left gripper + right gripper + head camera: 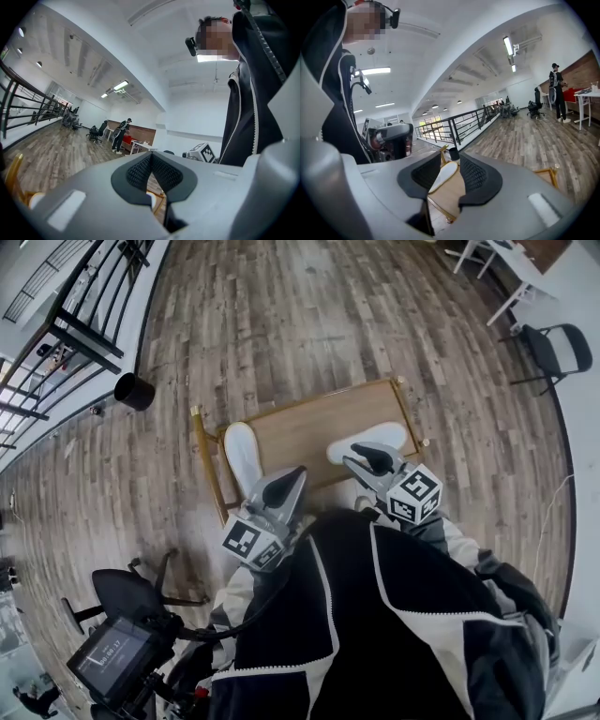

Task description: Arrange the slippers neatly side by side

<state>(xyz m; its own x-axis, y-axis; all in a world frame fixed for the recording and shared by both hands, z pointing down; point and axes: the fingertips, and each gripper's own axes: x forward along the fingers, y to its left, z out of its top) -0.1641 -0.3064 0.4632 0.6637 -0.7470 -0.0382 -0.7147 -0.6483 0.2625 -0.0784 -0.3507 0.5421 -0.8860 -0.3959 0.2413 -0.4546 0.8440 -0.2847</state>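
Two white slippers lie apart on a low wooden table (309,423) with a gold frame. One slipper (242,454) is at the table's left end, pointing away from me. The other slipper (386,434) lies across the right end, partly hidden behind my right gripper (370,459). That gripper hovers over the table's near edge, its jaws open with nothing between them; in the right gripper view the left slipper (444,174) shows through the gap. My left gripper (284,489) hangs near the table's front left, shut and empty, as the left gripper view (151,164) shows.
A black bin (134,391) stands on the wood floor left of the table, near a black railing (75,324). An office chair base with a screen (122,615) is at lower left. A black chair (553,348) and a white desk (511,263) stand far right. A person (557,91) stands far off.
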